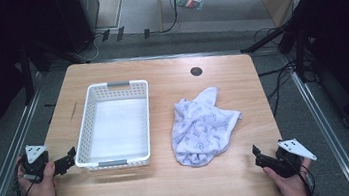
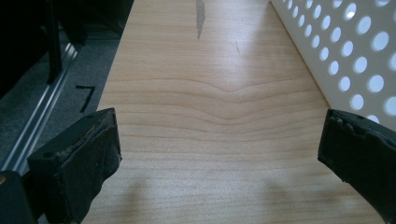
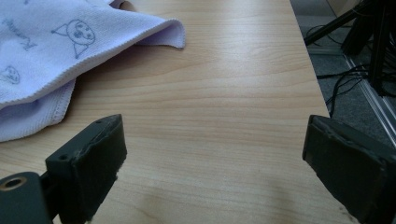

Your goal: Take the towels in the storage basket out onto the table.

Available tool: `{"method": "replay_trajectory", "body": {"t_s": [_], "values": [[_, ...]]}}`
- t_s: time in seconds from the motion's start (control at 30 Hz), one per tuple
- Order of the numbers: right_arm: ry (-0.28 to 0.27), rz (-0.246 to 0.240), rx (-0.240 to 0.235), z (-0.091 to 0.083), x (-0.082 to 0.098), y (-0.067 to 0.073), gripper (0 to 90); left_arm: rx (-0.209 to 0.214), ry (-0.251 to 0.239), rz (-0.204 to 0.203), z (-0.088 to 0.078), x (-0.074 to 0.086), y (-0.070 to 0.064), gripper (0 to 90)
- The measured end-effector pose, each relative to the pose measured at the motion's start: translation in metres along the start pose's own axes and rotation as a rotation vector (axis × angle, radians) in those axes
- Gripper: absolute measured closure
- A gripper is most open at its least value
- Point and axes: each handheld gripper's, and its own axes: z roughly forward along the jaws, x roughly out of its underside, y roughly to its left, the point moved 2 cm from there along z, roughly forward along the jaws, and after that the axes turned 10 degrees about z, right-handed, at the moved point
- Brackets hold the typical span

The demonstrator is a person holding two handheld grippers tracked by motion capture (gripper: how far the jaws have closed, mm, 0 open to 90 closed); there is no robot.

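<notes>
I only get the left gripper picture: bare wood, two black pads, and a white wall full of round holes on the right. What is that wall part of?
Observer: It is the side of a white perforated plastic basket with nothing in it, seen in the high view.
Operator: Is anything else on the table?
Observer: Yes, a crumpled pale lilac cloth with small printed drawings lies to the right of the basket, apart from it.
Operator: Is the other tool holding that cloth?
Observer: No. The right tool is open over bare wood, with the cloth's edge off to its left and untouched.
</notes>
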Motion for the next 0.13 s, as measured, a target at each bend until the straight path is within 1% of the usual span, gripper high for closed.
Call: {"method": "replay_trajectory", "body": {"t_s": [0.13], "values": [[0.000,0.000,0.001,0.0000,0.0000,0.0000,5.9,0.009,0.006,-0.005,-0.0001,0.0001,0.0002,0.0]]}}
